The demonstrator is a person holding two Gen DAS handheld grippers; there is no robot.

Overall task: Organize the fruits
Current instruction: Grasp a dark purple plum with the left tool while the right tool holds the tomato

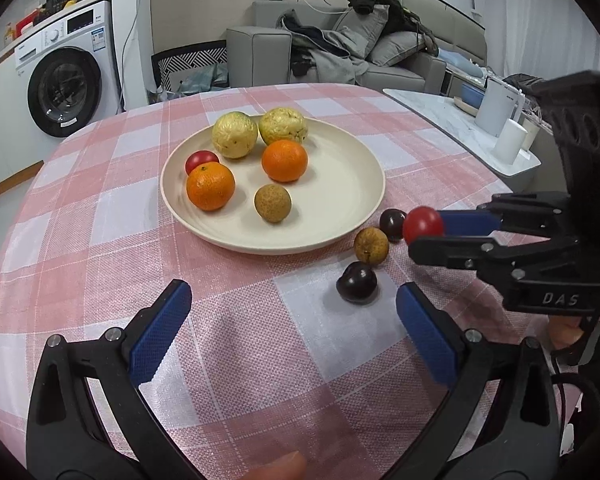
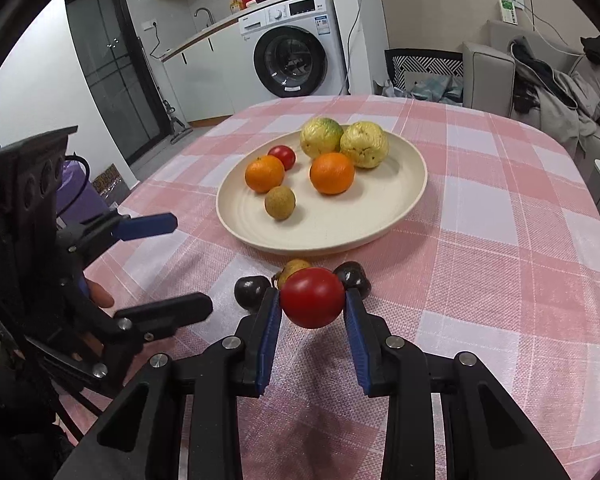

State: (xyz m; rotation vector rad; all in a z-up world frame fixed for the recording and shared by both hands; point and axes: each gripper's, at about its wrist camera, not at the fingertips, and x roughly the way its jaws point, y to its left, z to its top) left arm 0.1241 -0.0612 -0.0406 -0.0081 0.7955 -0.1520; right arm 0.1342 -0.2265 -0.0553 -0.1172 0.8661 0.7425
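A cream plate (image 1: pixel 340 208) (image 2: pixel 380 216) on the pink checked tablecloth holds two yellow-green guavas (image 1: pixel 235 135), two oranges (image 1: pixel 285 160), a red tomato (image 1: pixel 201 160) and a brown longan (image 1: pixel 272 203). My right gripper (image 2: pixel 312 300) (image 1: pixel 420 232) is shut on a second red tomato (image 2: pixel 312 297) (image 1: pixel 423 224), held just above the cloth in front of the plate. Beneath it lie two dark plums (image 1: pixel 356 282) (image 1: pixel 392 224) and a brown longan (image 1: pixel 371 245). My left gripper (image 1: pixel 292 320) (image 2: pixel 180 256) is open and empty, near the front plum.
A washing machine (image 2: pixel 296 44) stands beyond the table, a grey sofa (image 1: pixel 340 48) with clothes behind it. A white side table (image 1: pixel 460 128) with a kettle and cups sits to the right in the left wrist view.
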